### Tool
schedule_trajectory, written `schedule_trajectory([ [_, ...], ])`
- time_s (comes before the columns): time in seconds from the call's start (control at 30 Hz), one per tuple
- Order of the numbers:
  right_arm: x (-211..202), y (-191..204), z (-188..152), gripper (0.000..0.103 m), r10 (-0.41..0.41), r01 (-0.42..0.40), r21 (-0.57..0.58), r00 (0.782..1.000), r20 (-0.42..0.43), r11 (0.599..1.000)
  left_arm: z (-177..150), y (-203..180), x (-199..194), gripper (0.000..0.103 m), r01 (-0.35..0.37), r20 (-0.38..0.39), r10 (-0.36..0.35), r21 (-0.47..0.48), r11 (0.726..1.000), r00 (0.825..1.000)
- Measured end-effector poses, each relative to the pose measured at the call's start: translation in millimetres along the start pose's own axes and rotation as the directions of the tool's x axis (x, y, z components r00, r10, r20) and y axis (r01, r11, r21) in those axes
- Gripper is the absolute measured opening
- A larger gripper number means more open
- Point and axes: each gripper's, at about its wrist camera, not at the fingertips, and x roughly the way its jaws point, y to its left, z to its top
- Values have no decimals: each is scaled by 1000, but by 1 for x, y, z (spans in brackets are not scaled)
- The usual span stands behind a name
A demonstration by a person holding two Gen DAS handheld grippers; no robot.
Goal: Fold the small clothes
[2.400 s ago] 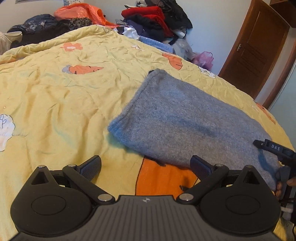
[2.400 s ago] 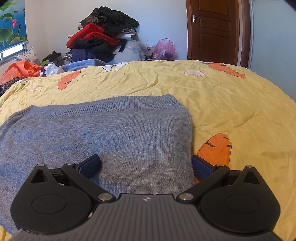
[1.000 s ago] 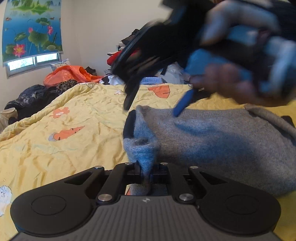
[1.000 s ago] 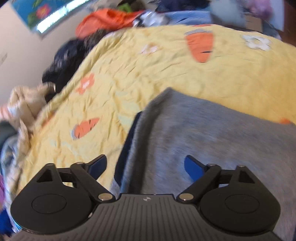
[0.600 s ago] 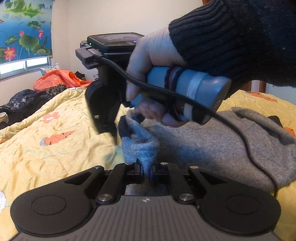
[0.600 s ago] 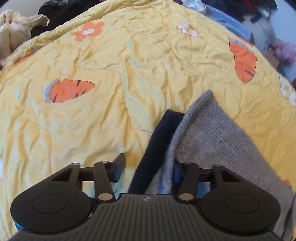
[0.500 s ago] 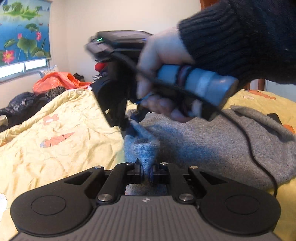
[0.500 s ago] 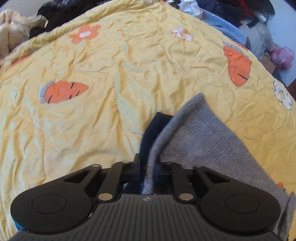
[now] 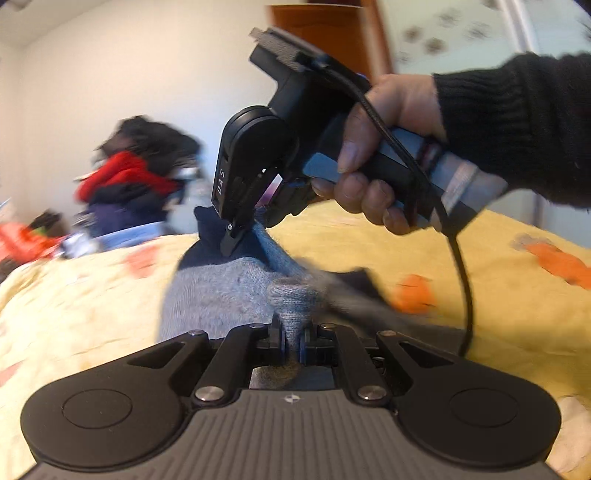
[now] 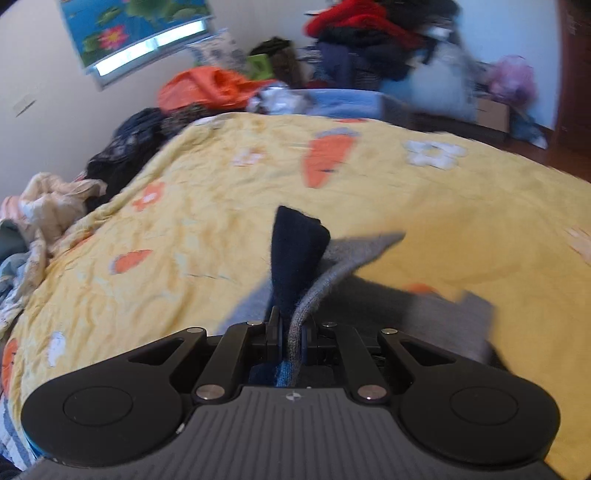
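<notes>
A grey knitted garment [image 9: 221, 291] with a dark navy edge [image 9: 207, 236] is lifted off the yellow bedspread [image 9: 74, 314]. My left gripper [image 9: 293, 338] is shut on a bunched corner of the grey knit. In the left wrist view my right gripper [image 9: 236, 240], held by a hand [image 9: 373, 155] in a black sleeve, pinches the navy-edged corner higher up. The right wrist view shows my right gripper [image 10: 291, 338] shut on the grey garment [image 10: 369, 295] and its navy edge [image 10: 295, 251], which stands up between the pads.
The yellow bedspread [image 10: 221, 206] with carrot and flower prints spreads all around. Piles of clothes [image 10: 369, 33] lie along the far side, with an orange heap [image 10: 207, 88] and crumpled light clothes [image 10: 48, 210] at the left edge. A brown door [image 9: 325, 48] stands behind.
The right gripper came across to the garment's navy-edged corner and closed on it. Both grippers have since raised their corners and swung them sideways, and the views are blurred.
</notes>
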Motion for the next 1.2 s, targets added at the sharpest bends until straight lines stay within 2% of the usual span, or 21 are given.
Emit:
schedule_trajectory([
  [0.13,-16,-68,-47,13,-56,57,111,998,-4,992,-14,-44,15,6,78,-60,-73,95,992,996],
  [0.27,-7,-101,-86,16,-20,16,225,1000,13,974,-29,-61,27,6,84,-119,-65,165,983,991],
  [0.33,-7,-112,-92,26,42,-61,305,997,68,950,-28,-61,31,6,86,-134,-64,163,983,989],
  [0.43,-8,-130,-88,47,73,-127,393,986,150,911,-26,-63,35,6,81,-141,-55,187,979,988],
  [0.47,-7,-133,-84,48,81,-145,405,982,172,903,-26,-65,35,6,76,-142,-48,196,978,989],
  [0.57,3,-137,-73,47,87,-150,408,982,168,901,-24,-71,40,7,66,-151,-34,209,976,988],
  [0.6,6,-138,-70,42,97,-153,399,983,157,904,-23,-75,40,7,66,-152,-34,208,976,988],
  [0.63,10,-135,-69,19,104,-151,379,984,143,913,-22,-77,40,7,69,-152,-37,209,975,988],
  [0.73,12,-124,-63,17,70,-104,283,989,127,954,-14,-80,41,7,91,-155,-58,210,973,986],
  [0.8,0,-123,-56,16,80,-117,253,985,154,960,-10,-80,42,7,116,-153,-85,203,972,985],
  [0.9,-2,-140,-55,16,23,-62,269,989,146,961,-17,-91,51,6,120,-179,-75,257,959,981],
  [0.93,6,-148,-59,19,21,-56,302,993,119,952,-22,-93,51,6,104,-157,-60,288,952,986],
  [1.0,18,-160,-70,41,11,-37,360,997,75,932,-23,-91,45,8,108,-142,-67,306,946,988],
  [1.03,16,-163,-76,57,-5,-33,396,995,95,918,-22,-85,38,10,130,-136,-93,291,948,986],
  [1.07,9,-167,-81,64,-2,-57,434,991,134,899,-20,-74,31,10,163,-135,-131,263,951,982],
  [1.1,-1,-172,-86,65,12,-98,465,983,185,880,-18,-59,21,11,205,-137,-178,222,953,974],
  [1.13,-14,-177,-93,72,16,-136,490,971,240,861,-15,-40,11,16,257,-142,-235,161,953,962],
  [1.17,-26,-180,-100,80,9,-159,508,958,286,846,-13,-18,0,31,313,-147,-299,82,946,943],
  [1.2,-33,-182,-106,83,2,-167,515,952,307,841,-10,0,-6,45,343,-143,-338,15,939,930],
])
